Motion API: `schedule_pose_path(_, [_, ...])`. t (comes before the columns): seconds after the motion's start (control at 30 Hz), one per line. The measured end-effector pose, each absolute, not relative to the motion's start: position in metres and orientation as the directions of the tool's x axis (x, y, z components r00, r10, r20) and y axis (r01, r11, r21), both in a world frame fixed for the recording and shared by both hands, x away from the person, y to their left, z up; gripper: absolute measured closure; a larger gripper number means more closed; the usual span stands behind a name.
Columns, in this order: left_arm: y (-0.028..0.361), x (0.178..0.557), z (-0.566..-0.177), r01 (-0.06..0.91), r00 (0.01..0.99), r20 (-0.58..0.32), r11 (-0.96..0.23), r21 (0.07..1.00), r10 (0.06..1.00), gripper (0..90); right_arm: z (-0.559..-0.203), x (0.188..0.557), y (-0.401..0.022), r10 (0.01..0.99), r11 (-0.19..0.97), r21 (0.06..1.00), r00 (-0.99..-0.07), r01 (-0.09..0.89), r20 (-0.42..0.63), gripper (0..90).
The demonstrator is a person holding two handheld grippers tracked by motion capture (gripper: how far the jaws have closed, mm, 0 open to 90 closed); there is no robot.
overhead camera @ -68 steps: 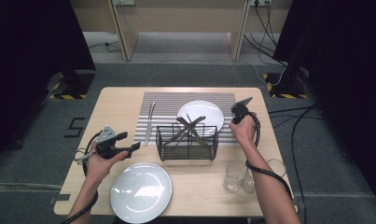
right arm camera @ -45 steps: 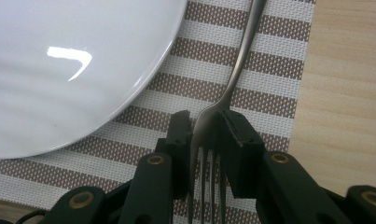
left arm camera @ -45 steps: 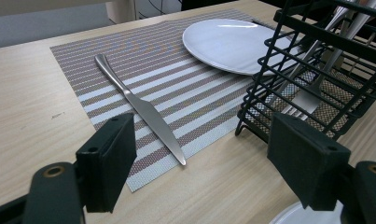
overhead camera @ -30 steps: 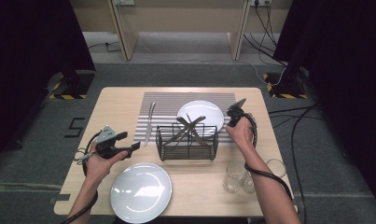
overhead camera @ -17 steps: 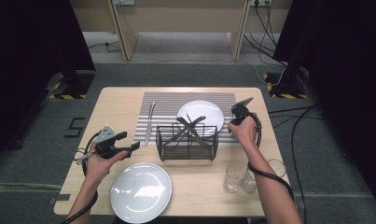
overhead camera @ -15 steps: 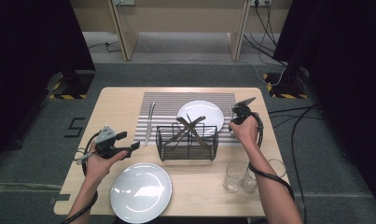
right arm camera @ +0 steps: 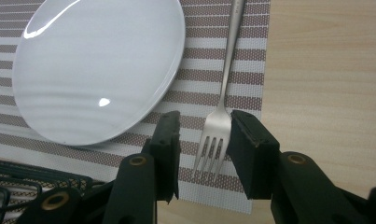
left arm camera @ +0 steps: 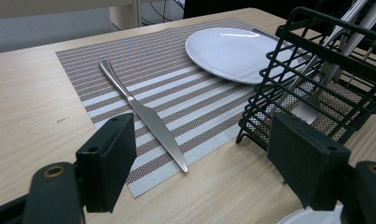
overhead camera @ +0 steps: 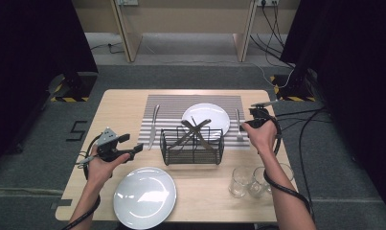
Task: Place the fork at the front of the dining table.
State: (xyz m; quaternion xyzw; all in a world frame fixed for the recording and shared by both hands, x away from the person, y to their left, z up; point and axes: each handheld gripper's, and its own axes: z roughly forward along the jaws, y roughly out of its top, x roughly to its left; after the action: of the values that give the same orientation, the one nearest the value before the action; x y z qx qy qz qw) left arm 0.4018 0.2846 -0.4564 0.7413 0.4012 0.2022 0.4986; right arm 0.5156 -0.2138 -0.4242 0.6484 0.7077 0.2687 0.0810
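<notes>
1. Fork lies flat on the striped placemat, just right of the white plate in the right gripper view, with its prongs toward the camera and its handle running away.
2. In the high view the fork sits at the placemat's right edge, between the plate and the right gripper.
3. Right gripper hangs over the prong end of the fork. Its jaws have just been opening and stand apart, one on each side of the prongs, with a gap showing on both sides, so the fork is not gripped.
4. Left gripper is held near the table's left front, by the corner of the placemat. Its jaws stand wide apart with nothing between them.
5. A knife lies on the left part of the placemat, its tip toward the near corner. In the high view the knife sits left of the black wire basket.
6. The basket stands on the placemat's near edge in front of the plate and holds several pieces of cutlery that lean crossed over each other.
7. A second white plate rests on the bare table at the front left, close to the left hand.
8. Three clear glasses stand grouped at the front right, beside the right forearm.
</notes>
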Motion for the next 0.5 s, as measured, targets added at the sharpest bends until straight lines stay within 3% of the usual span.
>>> schedule_pose_path(0.5, [0.281, 0.401, -0.456, 0.391, 0.602, -0.095, -0.189, 0.901, 0.793, 23.4, -0.413, 0.493, -0.218, 0.953, 0.021, 0.494, -0.166, 0.869, 0.253, 62.7])
